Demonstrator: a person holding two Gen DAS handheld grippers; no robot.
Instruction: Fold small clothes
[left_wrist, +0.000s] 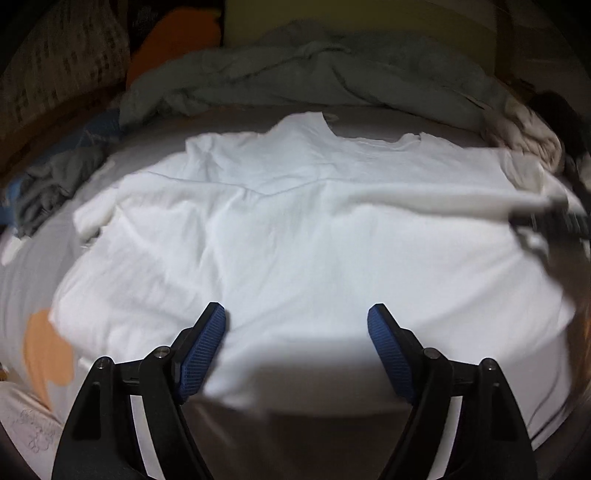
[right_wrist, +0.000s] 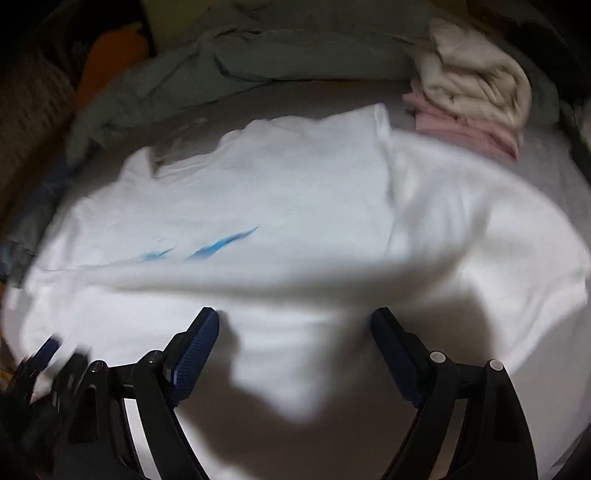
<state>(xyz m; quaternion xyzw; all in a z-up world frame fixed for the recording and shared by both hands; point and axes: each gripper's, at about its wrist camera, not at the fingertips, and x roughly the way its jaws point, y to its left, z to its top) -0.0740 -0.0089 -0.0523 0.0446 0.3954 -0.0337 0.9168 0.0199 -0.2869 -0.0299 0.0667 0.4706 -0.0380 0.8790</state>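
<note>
1 white tee (left_wrist: 295, 229) lay spread mid-frame; left gripper (left_wrist: 295, 317) & right gripper (right_wrist: 295, 321) both wide, nothing held. 2 folded items (right_wrist: 472, 99) upper right.

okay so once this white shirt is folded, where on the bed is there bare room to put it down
Bare sheet shows in a strip between the white shirt and the rumpled grey blanket, left of the stack of folded clothes. A narrower strip runs along the near edge by the left gripper. The left side is crowded with a grey and blue heap.
</note>
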